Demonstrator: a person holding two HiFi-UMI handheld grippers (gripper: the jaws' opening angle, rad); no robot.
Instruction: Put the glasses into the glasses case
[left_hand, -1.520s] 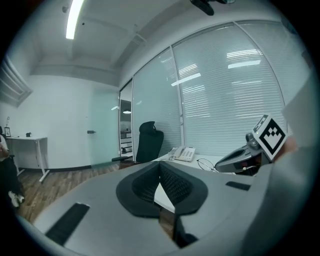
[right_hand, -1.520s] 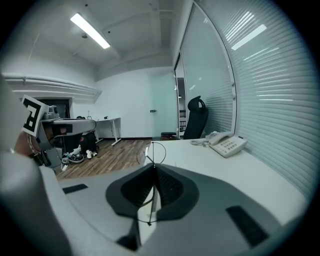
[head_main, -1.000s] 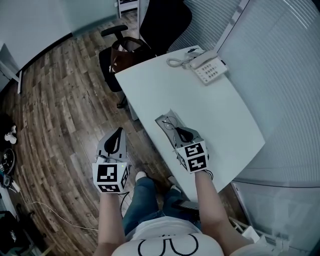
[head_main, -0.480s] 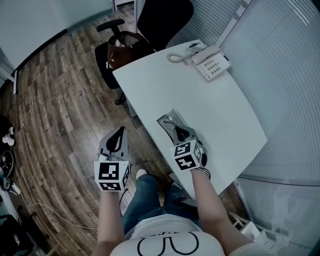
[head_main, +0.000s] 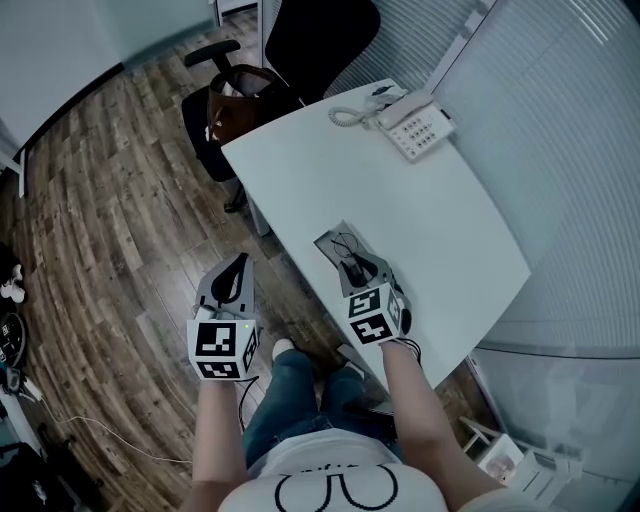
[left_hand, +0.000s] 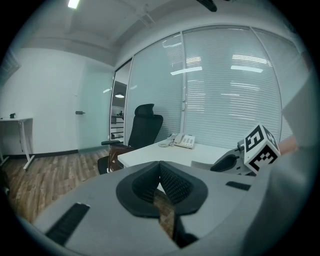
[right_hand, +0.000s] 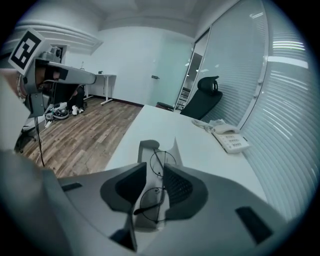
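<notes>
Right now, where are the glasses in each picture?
Head view: the glasses lie in the open case, near the front edge of the table.
Left gripper view: the glasses are not visible.
Right gripper view: they are at low centre, lying in the case.
Shared landmark: the telephone at the table's far end.

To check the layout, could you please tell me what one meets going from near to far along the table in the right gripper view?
glasses → telephone → office chair
</notes>
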